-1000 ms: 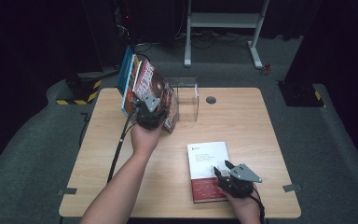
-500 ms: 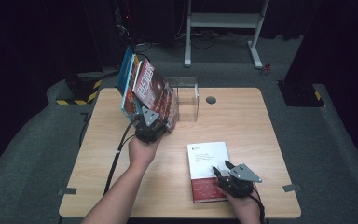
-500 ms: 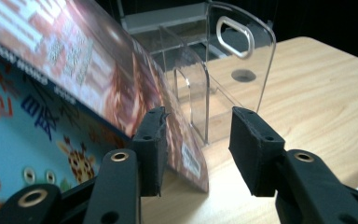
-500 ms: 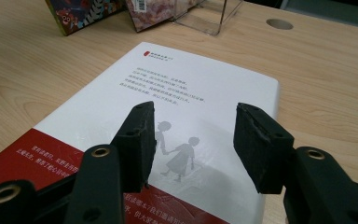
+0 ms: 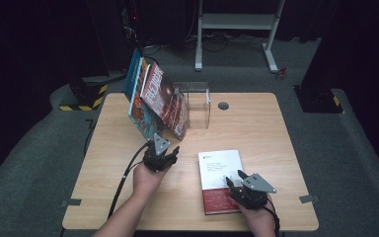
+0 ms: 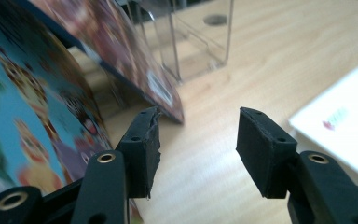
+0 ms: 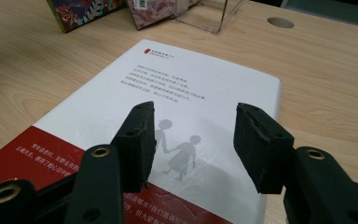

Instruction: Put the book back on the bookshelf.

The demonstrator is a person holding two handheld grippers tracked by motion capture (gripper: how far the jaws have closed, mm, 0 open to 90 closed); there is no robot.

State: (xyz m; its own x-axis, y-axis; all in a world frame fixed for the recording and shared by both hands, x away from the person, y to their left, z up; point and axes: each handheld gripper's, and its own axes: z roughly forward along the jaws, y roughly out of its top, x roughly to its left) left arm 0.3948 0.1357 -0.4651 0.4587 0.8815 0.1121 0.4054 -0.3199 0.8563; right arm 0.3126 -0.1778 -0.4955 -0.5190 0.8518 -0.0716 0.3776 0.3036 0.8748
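Three colourful picture books (image 5: 155,98) lean to the left against a clear acrylic holder (image 5: 198,106) at the back of the table. My left gripper (image 5: 168,149) hovers just in front of them, open; its jaws have just been opening and nothing is between them. In the left gripper view the gripper (image 6: 198,140) faces bare wood, with a cartoon cover (image 6: 28,116) at its left. A white and red book (image 5: 218,180) lies flat at the near right. My right gripper (image 5: 233,178) is open over its near end, and in the right gripper view the gripper (image 7: 196,140) frames the white cover (image 7: 200,84).
A round cable hole (image 5: 223,105) sits in the wooden table (image 5: 286,148) right of the holder. A white frame (image 5: 237,29) stands on the floor beyond the table. Dark floor surrounds the table.
My left gripper has drawn back from the leaning books toward the person and sunk lower, with its jaws wider apart. The books stay leaning. The right gripper has not moved.
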